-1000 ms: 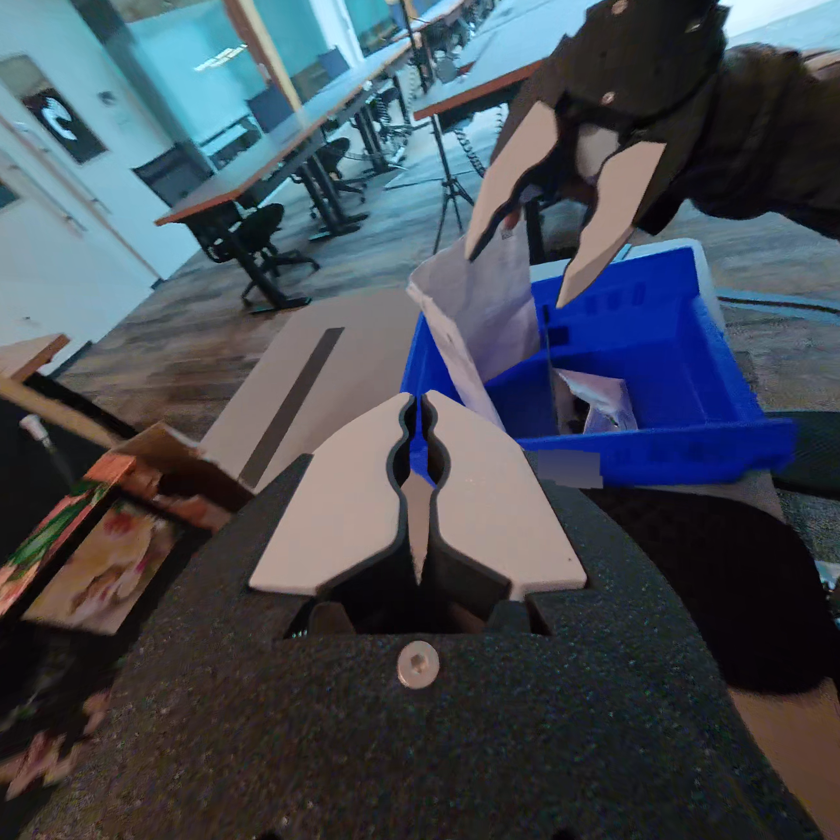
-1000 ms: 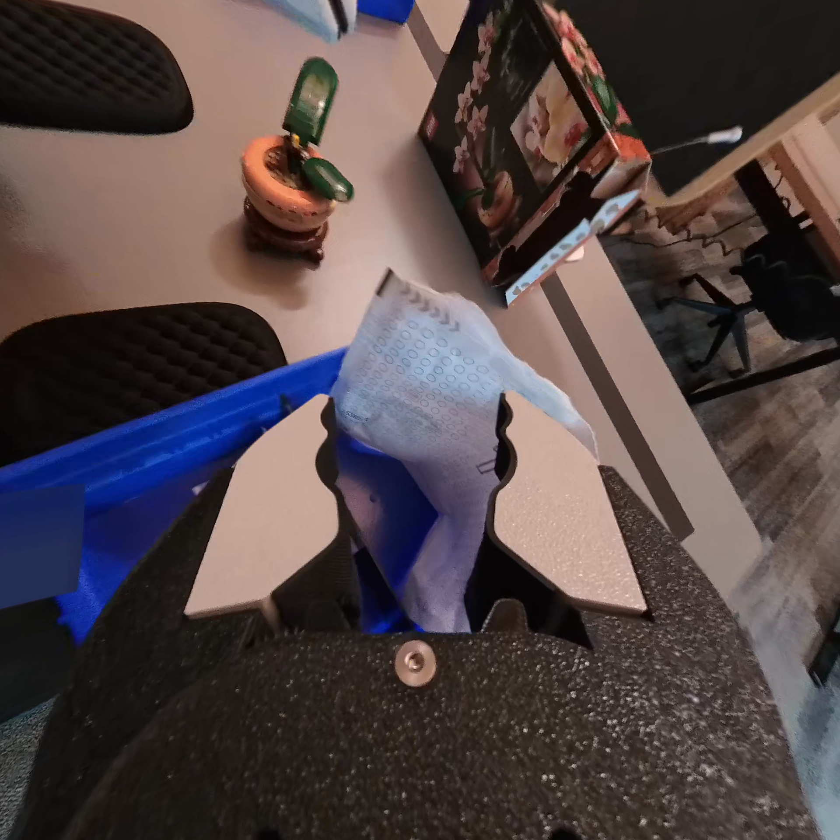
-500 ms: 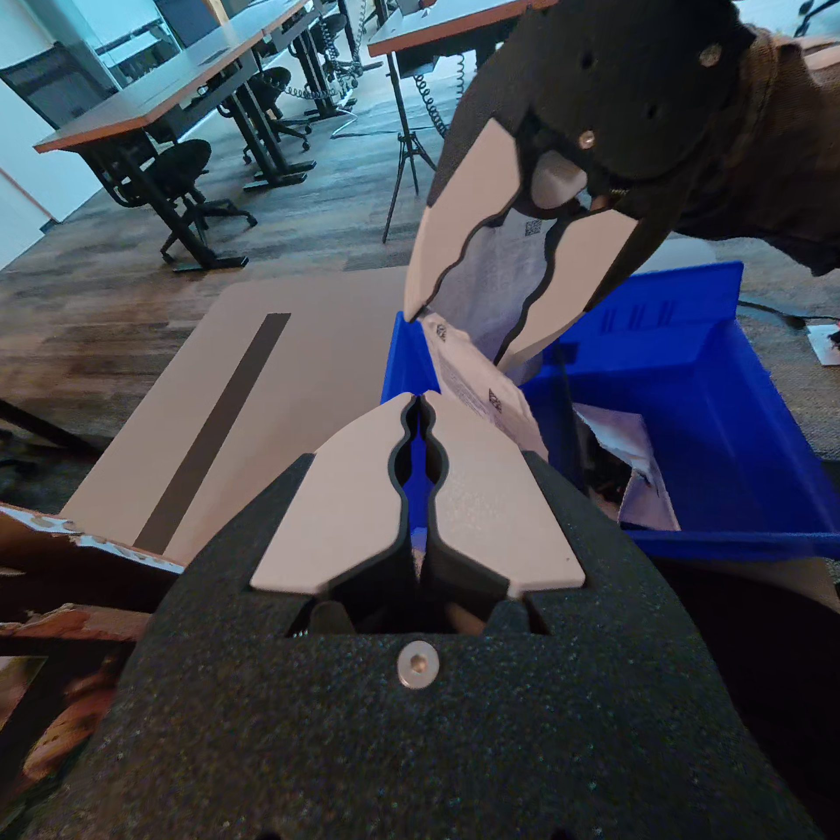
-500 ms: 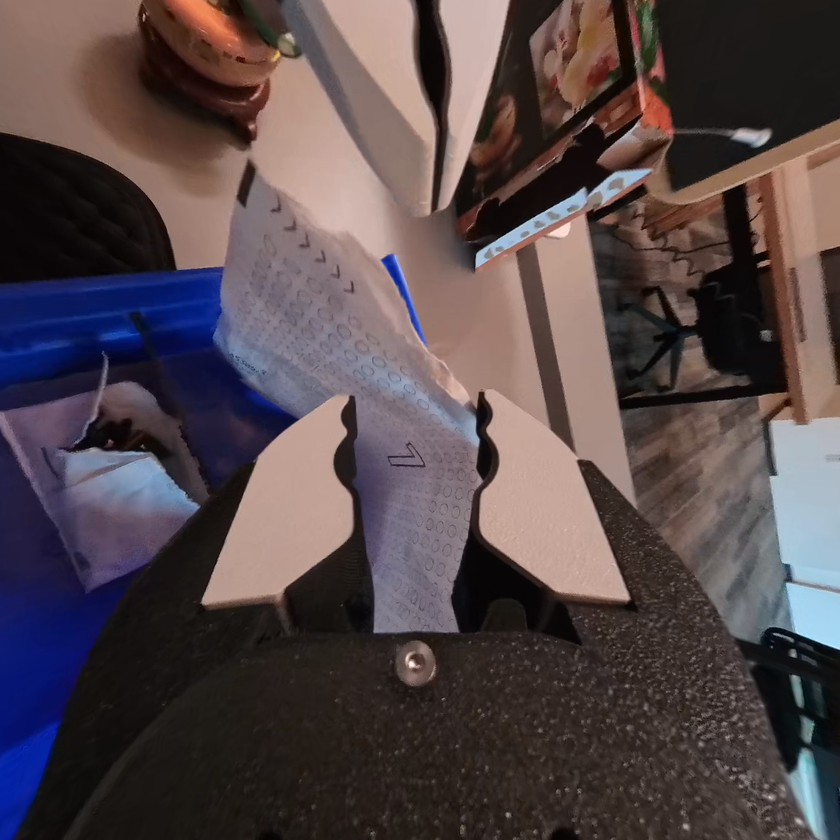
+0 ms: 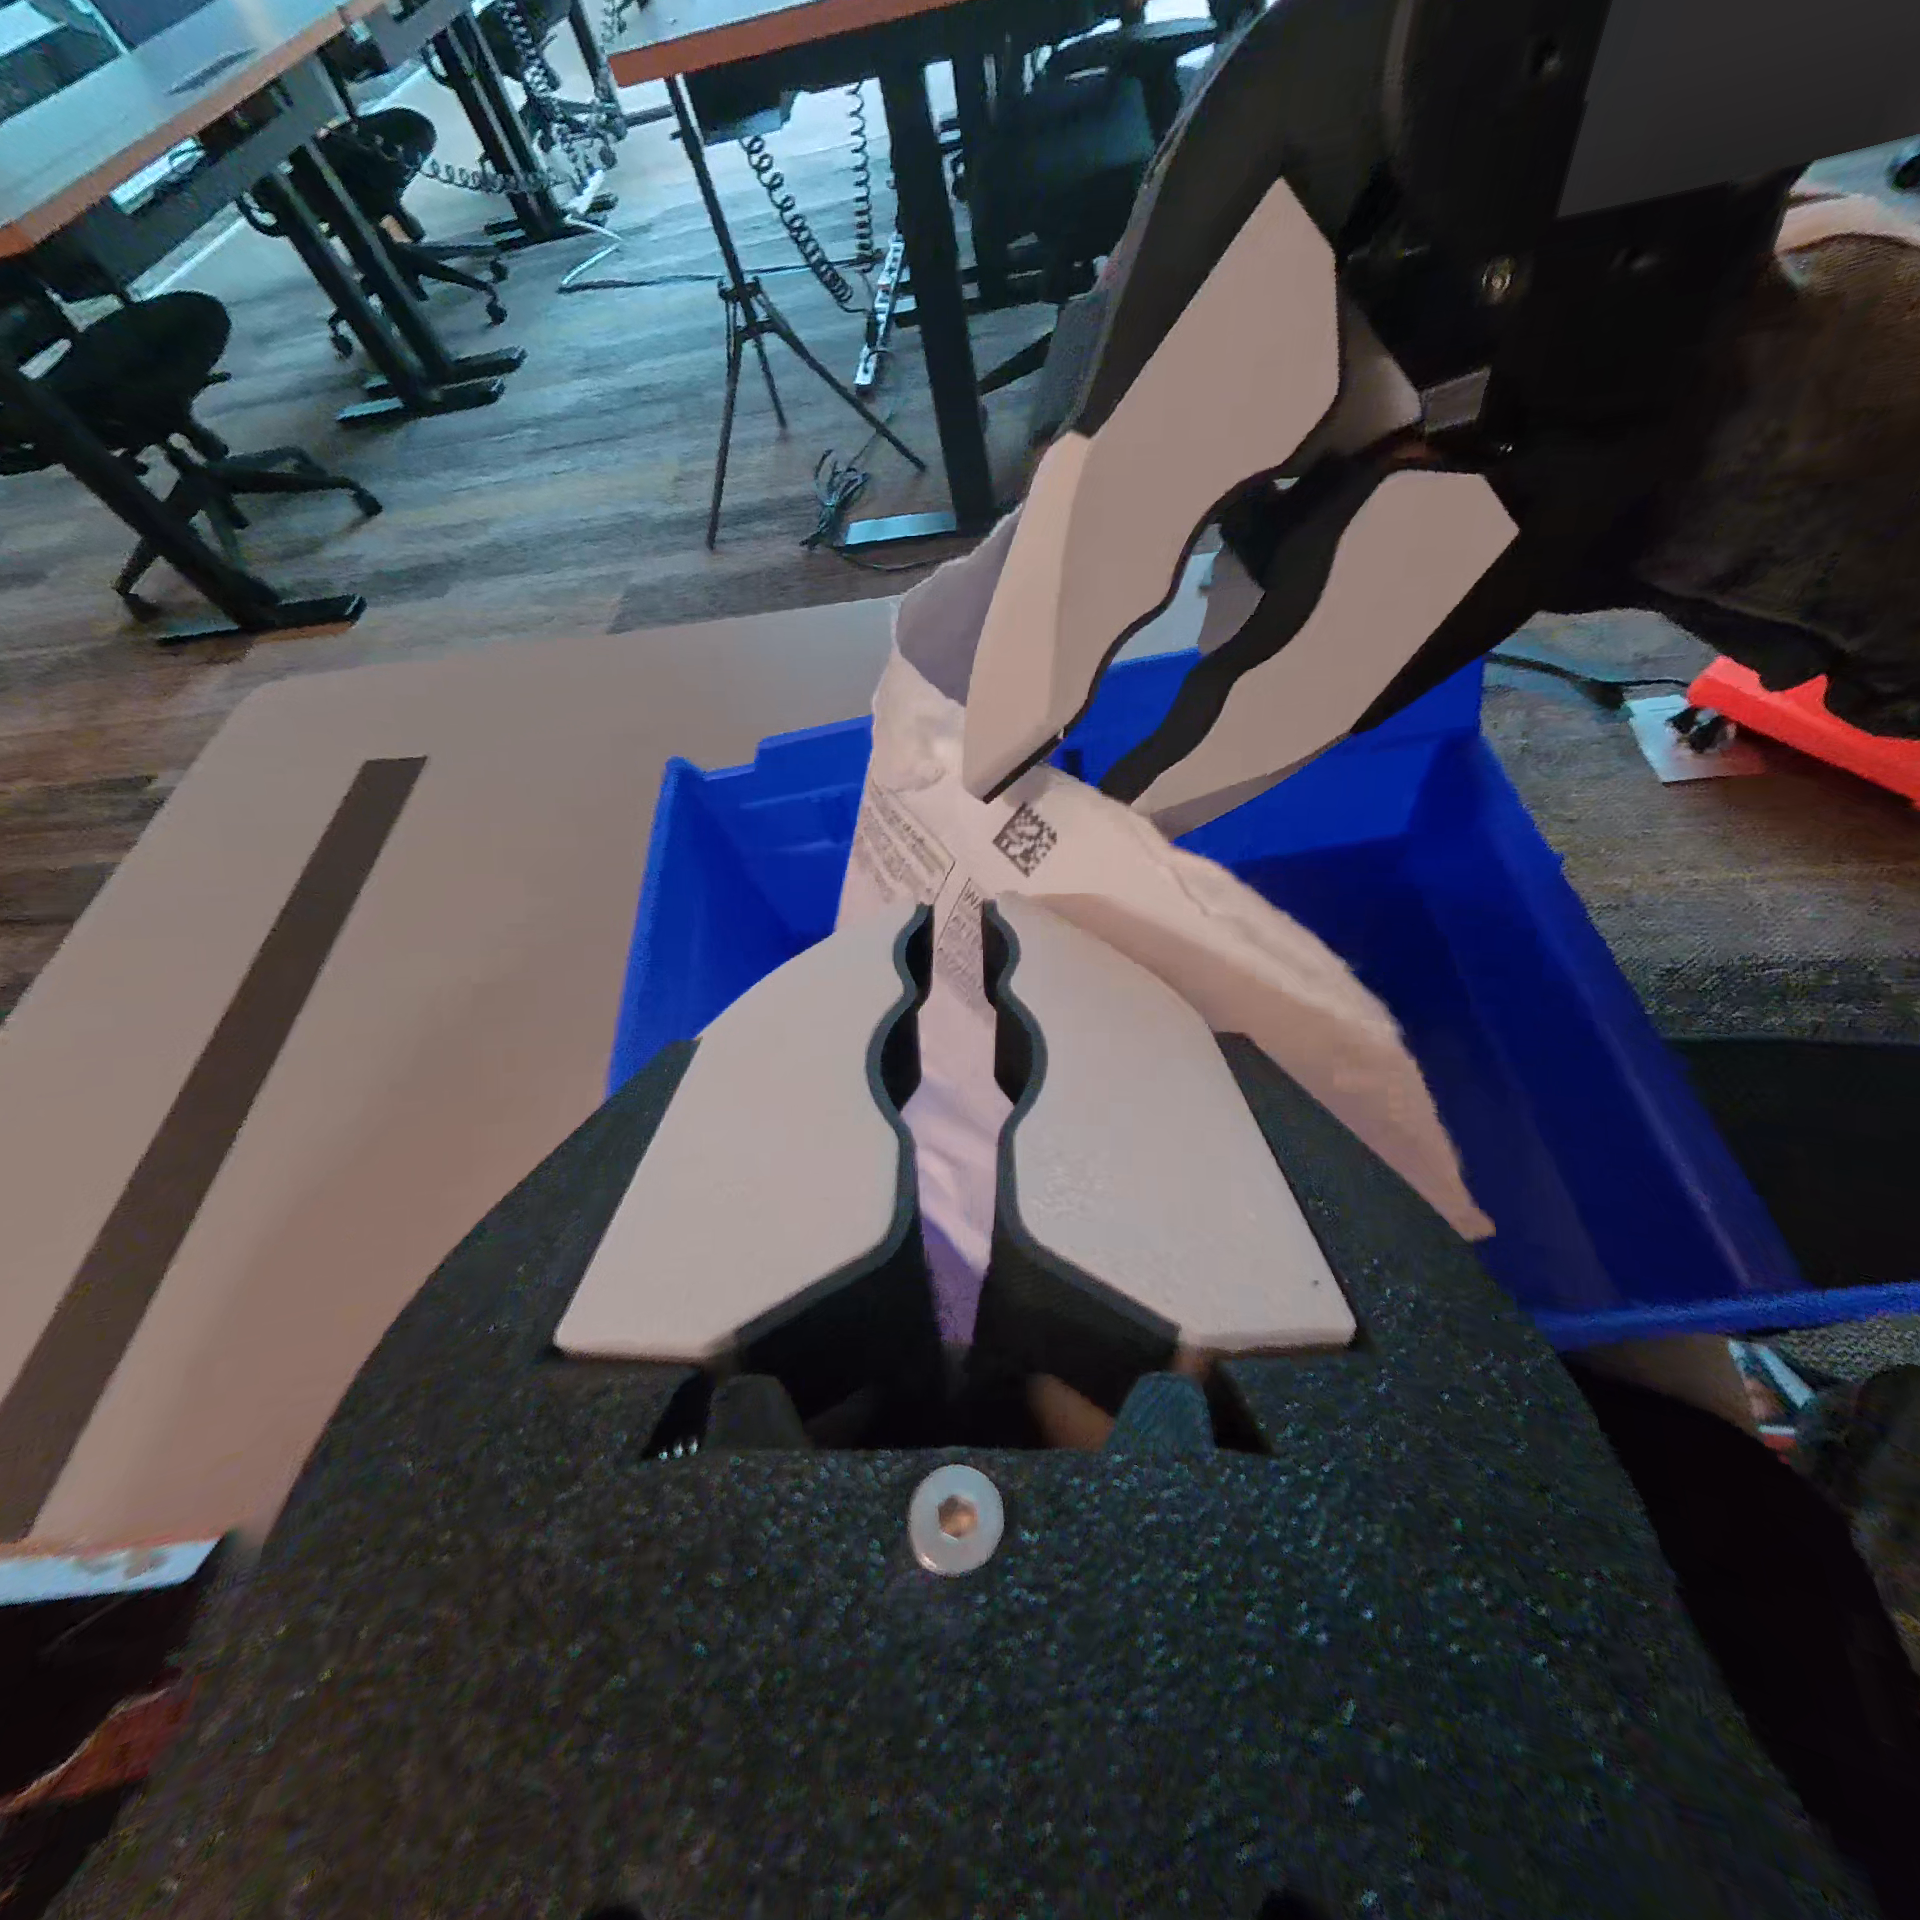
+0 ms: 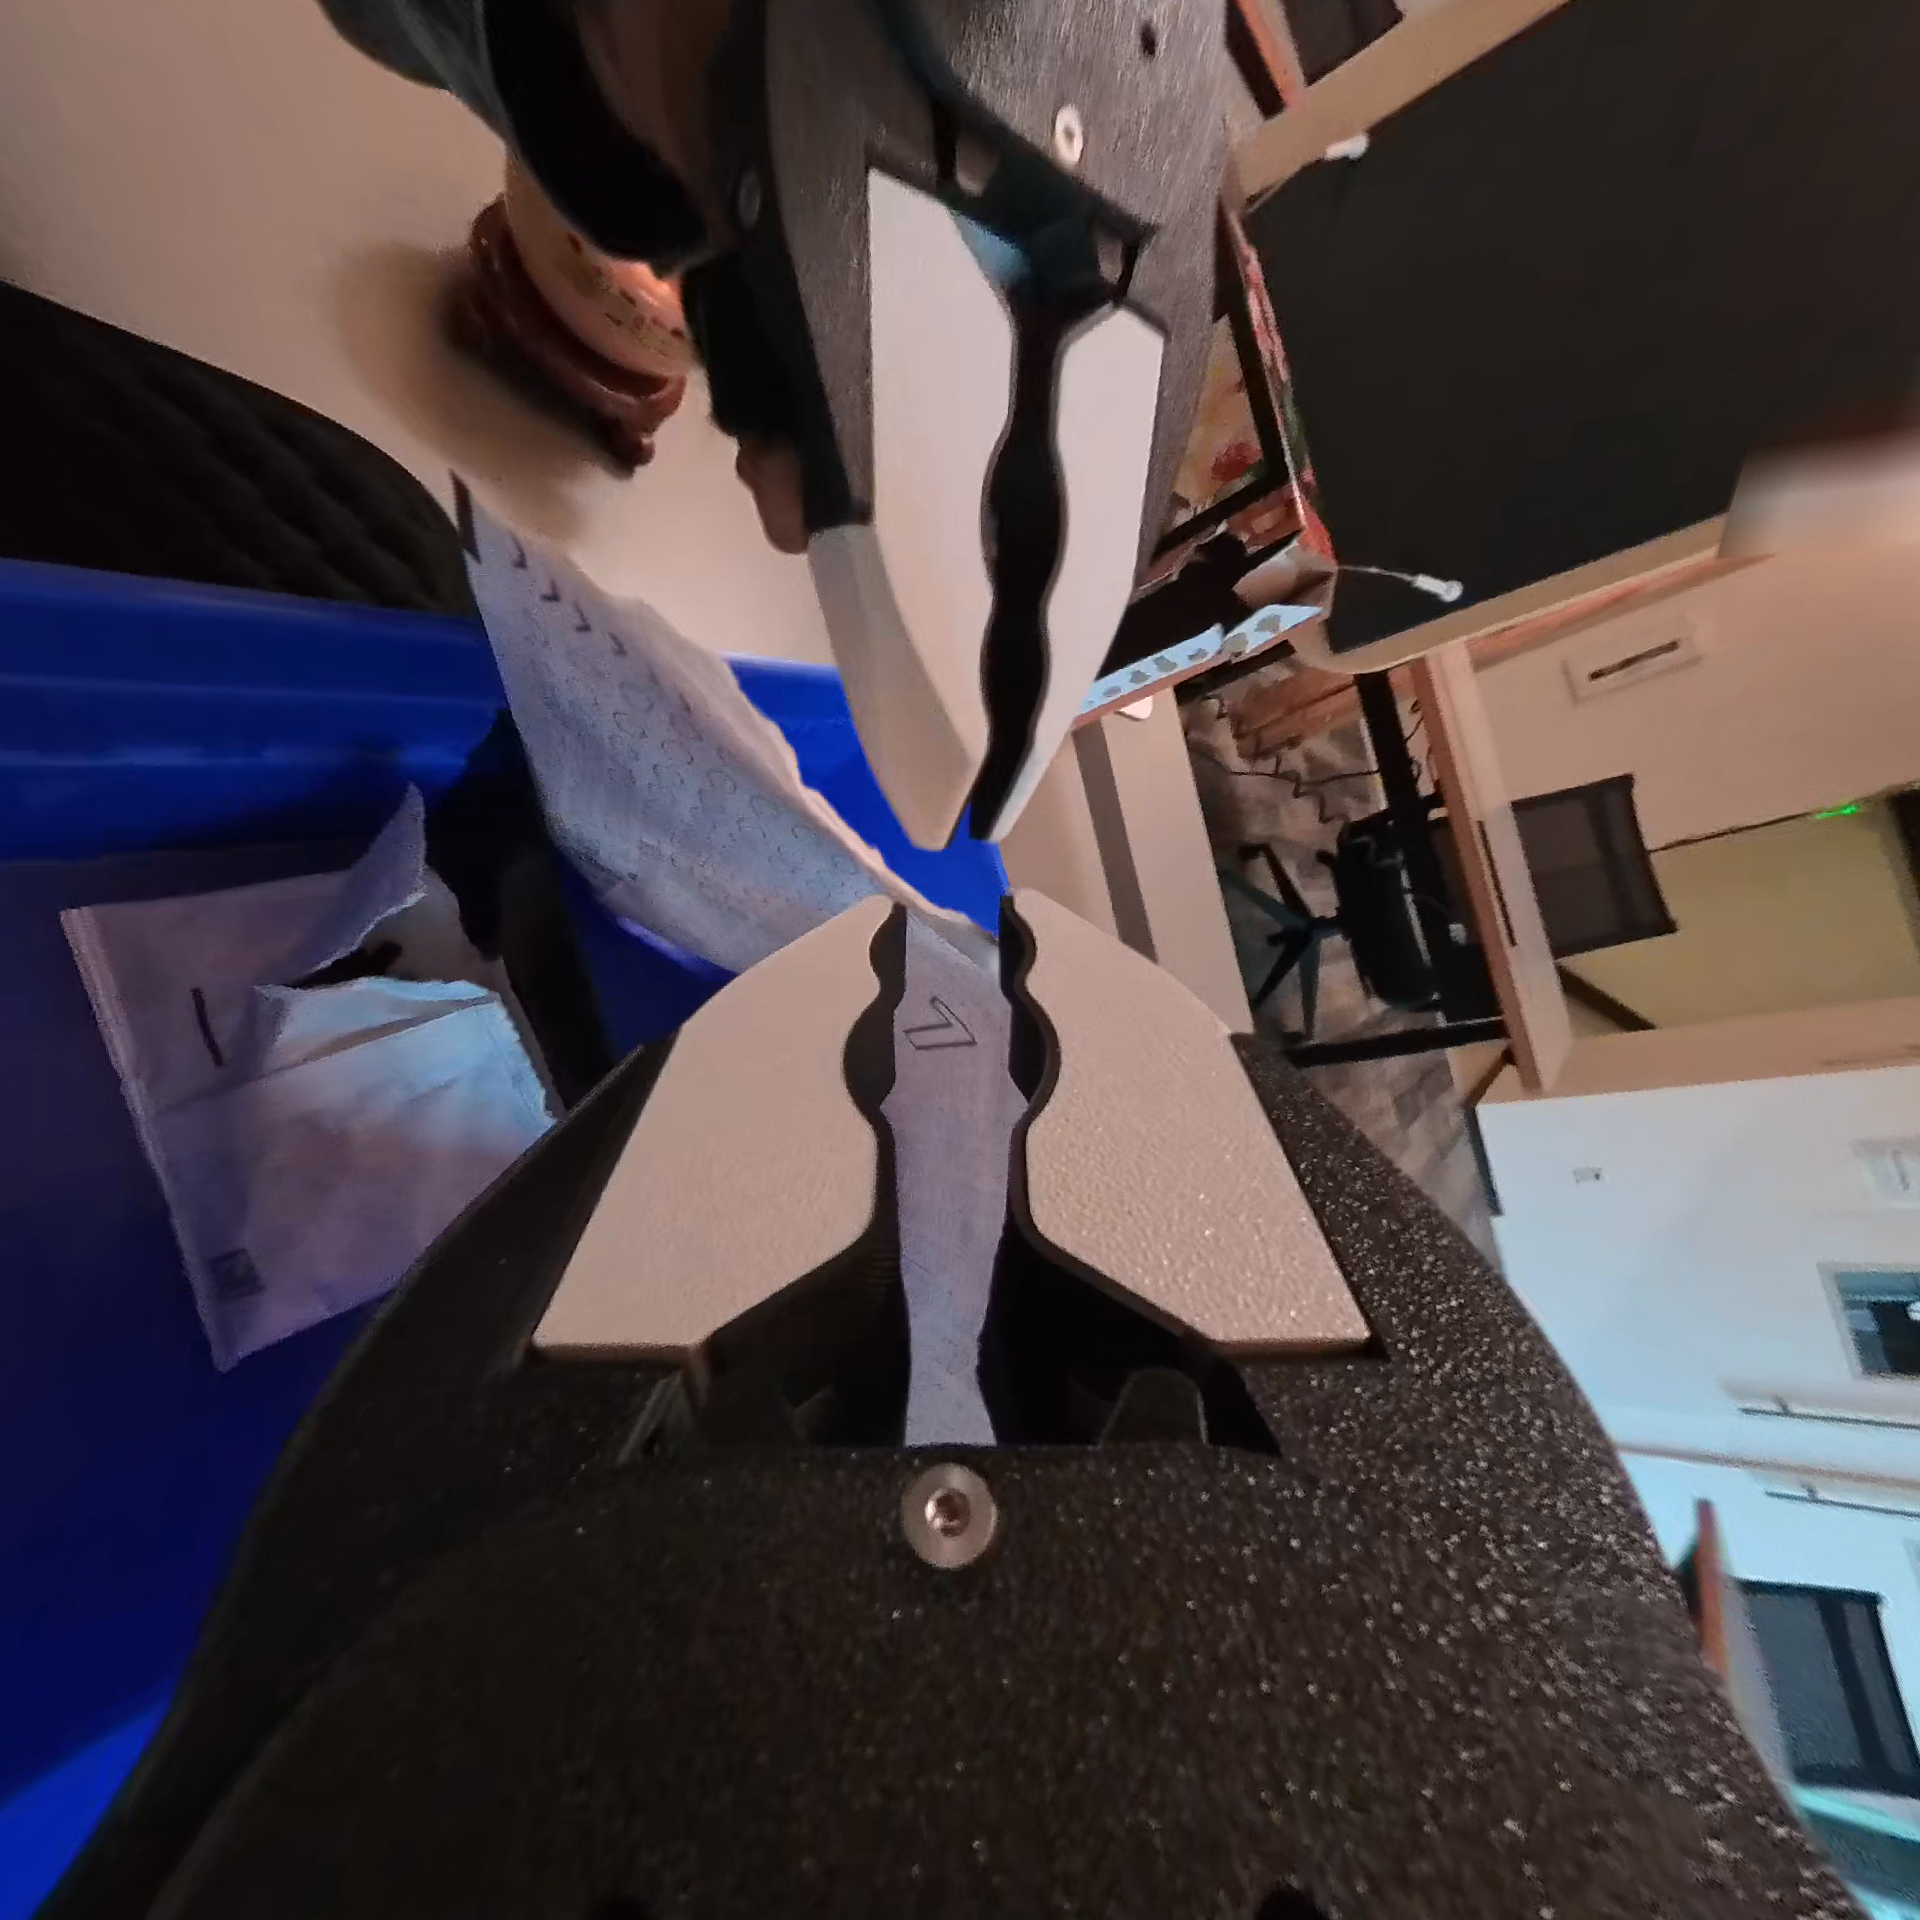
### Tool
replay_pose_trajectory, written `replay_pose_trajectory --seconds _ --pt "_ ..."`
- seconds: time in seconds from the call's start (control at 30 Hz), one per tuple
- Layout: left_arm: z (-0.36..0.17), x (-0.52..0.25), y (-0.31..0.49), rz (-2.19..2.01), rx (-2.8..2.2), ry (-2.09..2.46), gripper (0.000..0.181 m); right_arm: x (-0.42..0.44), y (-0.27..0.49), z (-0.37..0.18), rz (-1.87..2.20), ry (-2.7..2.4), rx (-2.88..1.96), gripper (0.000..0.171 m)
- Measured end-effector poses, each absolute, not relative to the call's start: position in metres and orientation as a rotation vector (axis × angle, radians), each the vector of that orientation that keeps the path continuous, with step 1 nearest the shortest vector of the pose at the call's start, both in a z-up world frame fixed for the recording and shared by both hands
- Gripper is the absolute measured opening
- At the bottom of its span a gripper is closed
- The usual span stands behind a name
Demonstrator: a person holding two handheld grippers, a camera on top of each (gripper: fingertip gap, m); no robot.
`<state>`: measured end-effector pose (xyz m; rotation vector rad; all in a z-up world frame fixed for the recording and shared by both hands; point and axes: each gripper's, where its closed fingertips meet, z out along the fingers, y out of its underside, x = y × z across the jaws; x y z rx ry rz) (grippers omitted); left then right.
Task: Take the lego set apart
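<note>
A white paper parts bag hangs over the blue bin, held between both grippers. My left gripper is shut on its near edge, and the paper shows between the fingers. My right gripper comes down from the upper right and pinches the same bag. In the right wrist view my right gripper is shut on the bag, with my left gripper tip to tip against it. The lego flower pot stands on the table behind, mostly hidden.
A second torn white bag lies inside the blue bin. The lego box stands behind the left gripper. A black pad lies beside the bin. The beige table stretches left. Office desks and chairs stand beyond. The tips of both grippers are at nearly the same place. The lego flower pot is about 25 centimeters from my left fingertips.
My left gripper has moved forward to the bag and now has the paper between its fingers. My right gripper has narrowed onto the bag and swung closer, tips now meeting the left's.
</note>
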<state>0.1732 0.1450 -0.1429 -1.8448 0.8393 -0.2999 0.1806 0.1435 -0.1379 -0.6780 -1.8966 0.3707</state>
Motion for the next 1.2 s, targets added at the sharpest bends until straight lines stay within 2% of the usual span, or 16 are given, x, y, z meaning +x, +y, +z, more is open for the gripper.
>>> replay_pose_trajectory --seconds 0.2,0.33,0.4,0.57,0.67,0.73,1.07,1.2 --pt "-0.142 0.189 0.137 -0.398 -1.811 0.826 0.023 0.189 0.141 -0.145 0.233 -1.884 -0.646 0.007" --pt "-0.140 0.199 0.130 -0.419 -1.803 0.851 0.043 0.191 0.135 -0.150 0.221 -1.872 -0.667 0.008" --pt "-0.145 0.198 0.131 -0.349 -1.806 0.885 0.047 0.191 0.135 -0.149 0.206 -1.854 -0.668 0.010" --pt "-0.151 0.195 0.126 -0.367 -1.816 0.903 0.035 0.191 0.137 -0.144 0.179 -1.783 -0.670 0.016" --pt "-0.156 0.196 0.123 -0.372 -1.824 0.917 0.035 0.192 0.149 -0.134 0.121 -1.741 -0.700 0.030" --pt "-0.155 0.194 0.121 -0.360 -1.824 0.921 0.035 0.195 0.157 -0.132 0.113 -1.749 -0.753 0.030" --pt "-0.159 0.182 0.118 -0.389 -1.844 0.916 0.035 0.199 0.164 -0.163 -0.155 -1.945 -0.720 0.000" --pt "-0.150 0.177 0.126 -0.391 -1.825 0.853 0.037 0.196 0.157 -0.165 -0.145 -1.977 -0.719 0.000"
